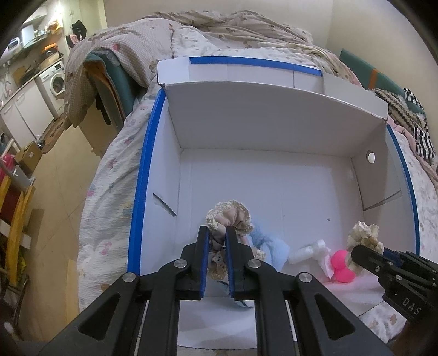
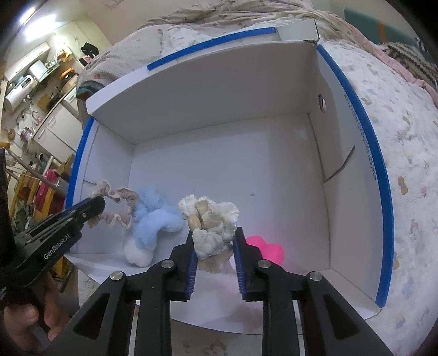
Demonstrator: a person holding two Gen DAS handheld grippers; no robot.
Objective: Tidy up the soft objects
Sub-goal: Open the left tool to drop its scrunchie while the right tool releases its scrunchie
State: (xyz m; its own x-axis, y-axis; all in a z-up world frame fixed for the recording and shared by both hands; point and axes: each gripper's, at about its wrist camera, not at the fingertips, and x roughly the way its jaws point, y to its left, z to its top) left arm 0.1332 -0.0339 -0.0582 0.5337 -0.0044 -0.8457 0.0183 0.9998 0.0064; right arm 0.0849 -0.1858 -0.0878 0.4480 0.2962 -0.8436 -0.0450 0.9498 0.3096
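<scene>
A white cardboard box (image 1: pixel 246 128) with blue-taped rims lies open on a bed. My left gripper (image 1: pixel 217 232) is shut on a beige lace-edged scrunchie (image 1: pixel 232 215) low over the box's near left part; the right wrist view shows that gripper (image 2: pixel 97 205) with the scrunchie (image 2: pixel 120 195) looping out of it. My right gripper (image 2: pixel 213 237) has a cream ruffled scrunchie (image 2: pixel 210 219) between its pads, both touching it. On the box floor lie a fluffy blue piece (image 2: pixel 156 219), a white fluffy piece (image 2: pixel 137 253) and a bright pink soft thing (image 2: pixel 267 247).
The box (image 2: pixel 219 90) rests on a pastel-patterned sheet (image 2: pixel 405 164). A rumpled quilt (image 1: pixel 232 24) is heaped behind it, and striped cloth (image 1: pixel 418 131) lies to the right. The bed edge drops to the floor on the left, with a washing machine (image 1: pixel 54 82) beyond. A hand (image 2: pixel 27 323) holds the left gripper.
</scene>
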